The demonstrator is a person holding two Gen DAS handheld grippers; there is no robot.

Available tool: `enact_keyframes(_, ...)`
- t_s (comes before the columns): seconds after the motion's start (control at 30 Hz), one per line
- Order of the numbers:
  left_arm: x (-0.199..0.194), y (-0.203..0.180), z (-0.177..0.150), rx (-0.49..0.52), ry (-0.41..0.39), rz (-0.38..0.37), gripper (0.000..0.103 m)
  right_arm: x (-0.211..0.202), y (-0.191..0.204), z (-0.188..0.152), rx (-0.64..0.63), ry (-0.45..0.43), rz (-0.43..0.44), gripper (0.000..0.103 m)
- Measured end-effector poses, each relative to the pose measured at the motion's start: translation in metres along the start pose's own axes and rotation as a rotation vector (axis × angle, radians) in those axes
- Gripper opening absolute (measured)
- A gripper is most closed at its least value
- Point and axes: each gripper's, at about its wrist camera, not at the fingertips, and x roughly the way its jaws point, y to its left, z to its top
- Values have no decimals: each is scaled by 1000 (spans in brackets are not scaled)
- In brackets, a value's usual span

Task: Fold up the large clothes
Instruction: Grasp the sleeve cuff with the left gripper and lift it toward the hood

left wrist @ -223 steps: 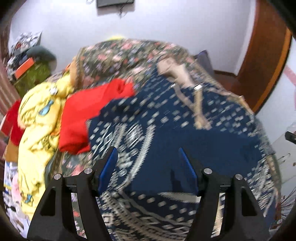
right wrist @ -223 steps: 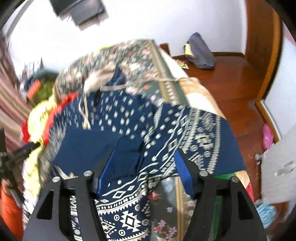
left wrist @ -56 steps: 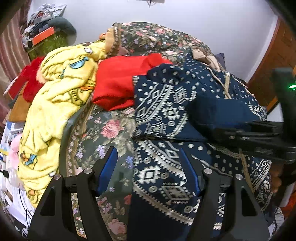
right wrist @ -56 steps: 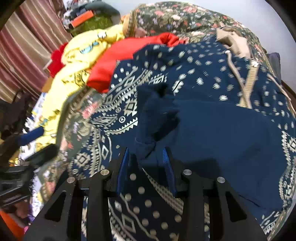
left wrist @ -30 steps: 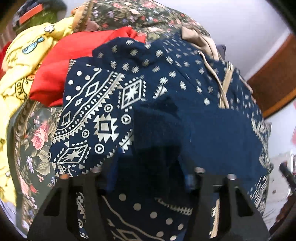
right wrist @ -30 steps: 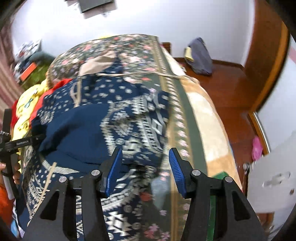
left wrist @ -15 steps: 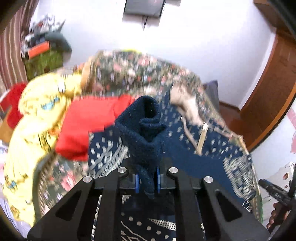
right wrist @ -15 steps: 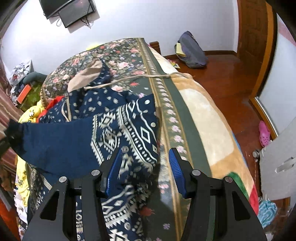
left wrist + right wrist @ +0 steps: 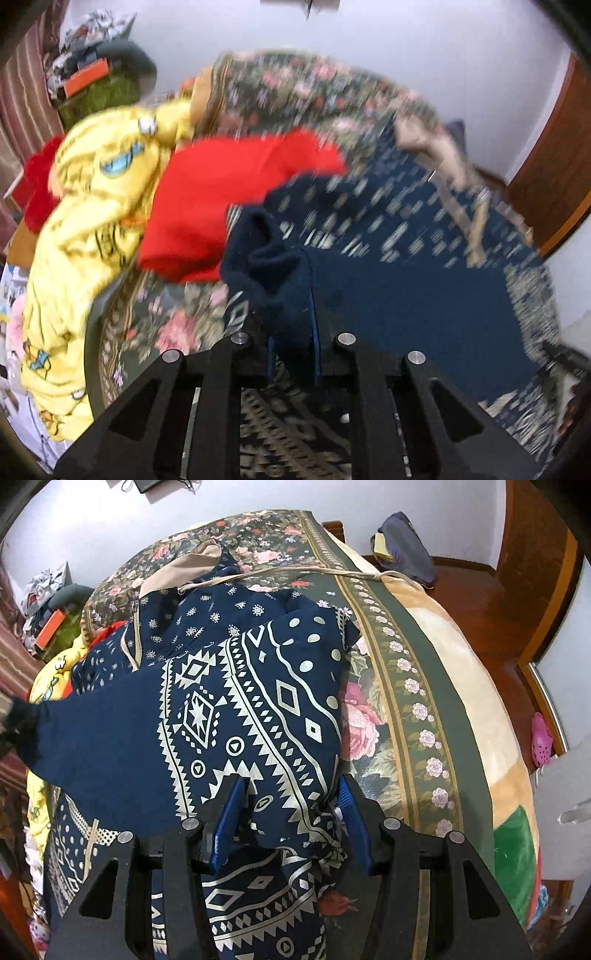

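One navy patterned garment (image 9: 236,709) is spread on the floral bed (image 9: 417,686). A navy cuff (image 9: 273,273) is pinched between the left gripper's (image 9: 293,343) narrow jaws, which are opening slightly. The right gripper (image 9: 291,812) is set half-wide, with patterned fabric between its fingers; grip uncertain. One red (image 9: 221,210) and one yellow garment (image 9: 92,221) are heaped beside.

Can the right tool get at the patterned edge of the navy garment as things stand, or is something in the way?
Probably yes. The right tool stands open with the navy garment's patterned edge already between its fingers, nothing covering it. The left tool holds the plain sleeve end well off to the side.
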Motion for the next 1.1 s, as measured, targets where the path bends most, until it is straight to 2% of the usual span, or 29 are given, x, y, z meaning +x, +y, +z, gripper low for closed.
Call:
enact_keyframes(0.1,21,21,-14,-37,83,21,28,-2,-2,0,3,1,4,53)
enact_keyframes(0.17,28,33,-21,-73,102,56,44,-2,-2,-1,3,-1,1,54)
enact_keyframes(0.27,28,51,-29,-116,93,86,58,-3,-2,-1,-2,-2,-6,55)
enact_keyframes(0.33,25,60,-31,-119,93,100,59,-3,-1,0,1,6,-10,55)
enact_keyframes(0.47,7,71,-22,-62,65,166,59,-6,1,6,3,29,-4,55)
enact_keyframes(0.63,-22,74,2,-19,-4,162,59,-31,3,24,-20,-29,-5,55)
enact_keyframes(0.73,-39,61,21,20,-52,126,59,-49,7,42,-32,-83,18,55)
enact_keyframes(0.87,-54,33,48,65,-107,46,66,-70,21,66,-62,-155,32,55)
enact_keyframes(1.1,-42,-29,92,121,-98,-74,66,-76,59,107,-153,-217,51,57)
